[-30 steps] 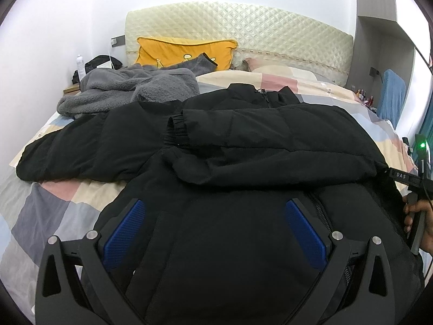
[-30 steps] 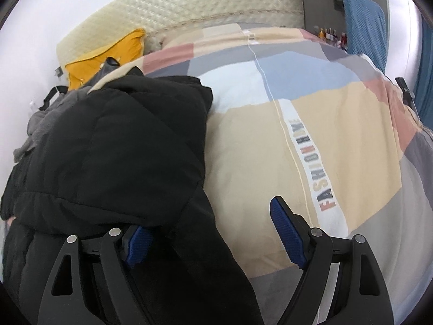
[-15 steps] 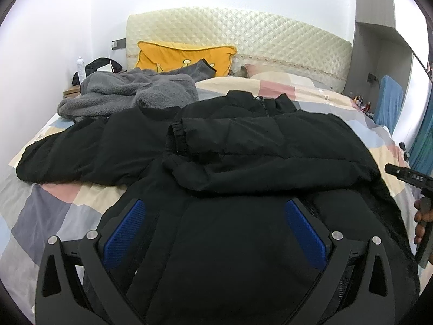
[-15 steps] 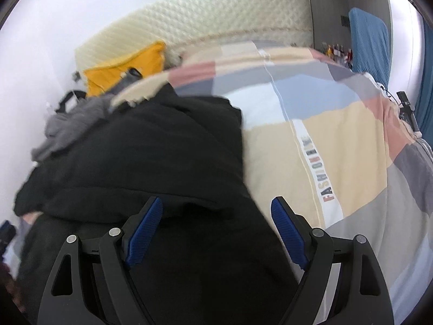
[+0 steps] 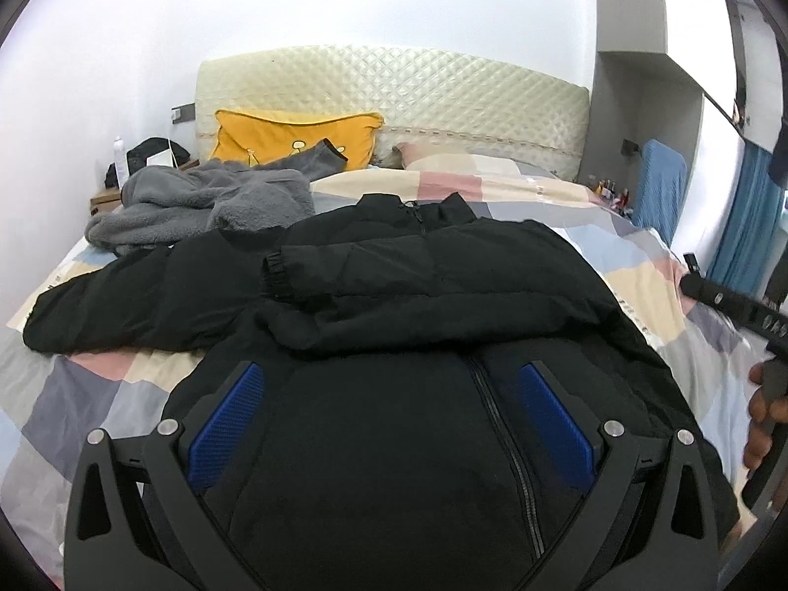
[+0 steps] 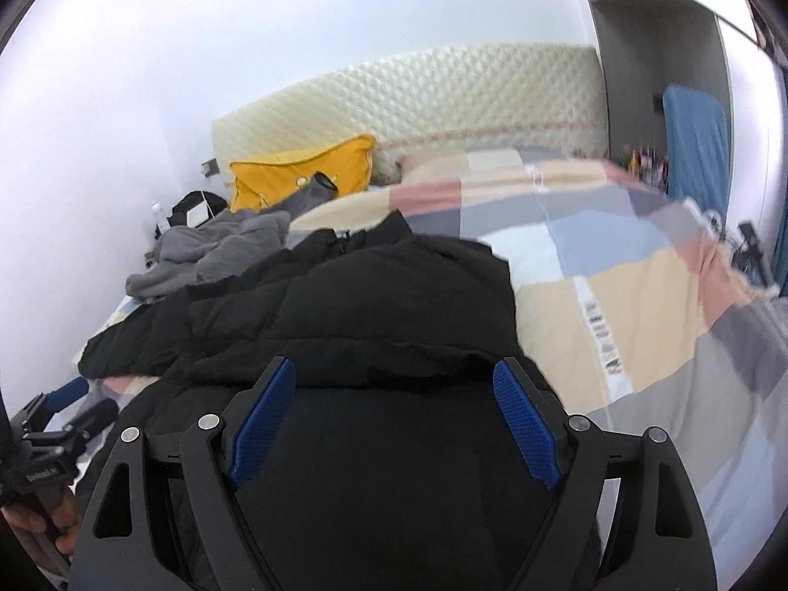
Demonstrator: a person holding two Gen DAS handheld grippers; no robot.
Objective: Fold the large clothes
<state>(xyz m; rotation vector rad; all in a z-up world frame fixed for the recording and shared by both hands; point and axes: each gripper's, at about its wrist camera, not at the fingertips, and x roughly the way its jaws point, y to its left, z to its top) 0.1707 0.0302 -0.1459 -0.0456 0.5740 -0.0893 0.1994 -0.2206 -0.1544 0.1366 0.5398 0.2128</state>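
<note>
A black padded zip-front jacket (image 5: 404, 295) lies front-up across the bed with the patchwork quilt in beige, pink, blue and grey (image 5: 635, 256), its collar toward the cream quilted headboard (image 5: 394, 93). One sleeve (image 5: 409, 261) is folded over the chest, cuff pointing left; the other sleeve (image 5: 113, 310) stretches out flat to the left edge of the bed.

The left hand-held gripper (image 5: 391, 423) hangs over the jacket's lower front with its blue-padded fingers (image 5: 226, 428) spread wide, gripping nothing. The right hand-held gripper (image 6: 394, 418) is likewise spread apart above the jacket's lower part, empty.

The left wrist view alone shows the zip running down the jacket's front and the folded sleeve's elastic cuff (image 5: 276, 278); it also catches the other tool's black body at the right edge, held in a hand (image 5: 761, 418). The right wrist view, partly blurred, alone shows the quilt's printed lettering strip (image 6: 603, 340) to the right of the jacket, and the left tool at its lower left corner.

Both views show a grey fleece garment (image 5: 207, 202) heaped beyond the jacket, touching the outstretched sleeve's shoulder, and a mustard-yellow cushion (image 5: 290, 140) against the headboard.
</note>
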